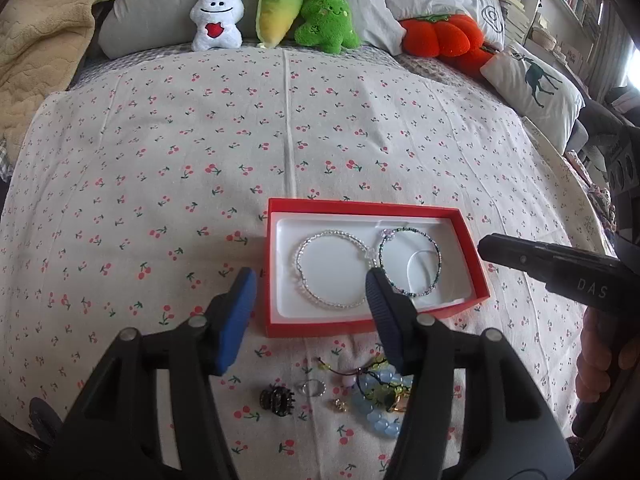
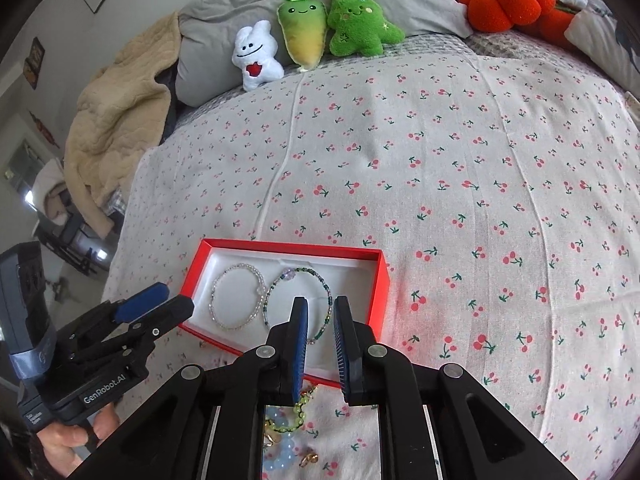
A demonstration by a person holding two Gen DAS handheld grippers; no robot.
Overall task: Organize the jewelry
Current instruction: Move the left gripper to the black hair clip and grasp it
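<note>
A red box [image 1: 276, 300] with a white liner lies on the cherry-print bedspread. In it lie a clear bead bracelet [image 1: 332, 268] and a dark green bead bracelet [image 1: 410, 262]; both also show in the right wrist view [image 2: 236, 298] [image 2: 298, 300]. My left gripper [image 1: 310, 280] is open and empty, just above the box's near left part. My right gripper [image 2: 320, 312] is open by a narrow gap, empty, above the box's near right corner. Loose jewelry lies in front of the box: a blue bead bracelet [image 1: 380, 408], a yellow-green bead string [image 2: 300, 408], a dark hair claw [image 1: 278, 400], rings [image 1: 312, 388].
Plush toys [image 1: 276, 12] and grey pillows [image 1: 160, 8] line the head of the bed. An orange pumpkin cushion [image 1: 444, 36] and a deer-print pillow [image 1: 536, 84] lie at the right. A beige blanket [image 1: 36, 52] is bunched at the left.
</note>
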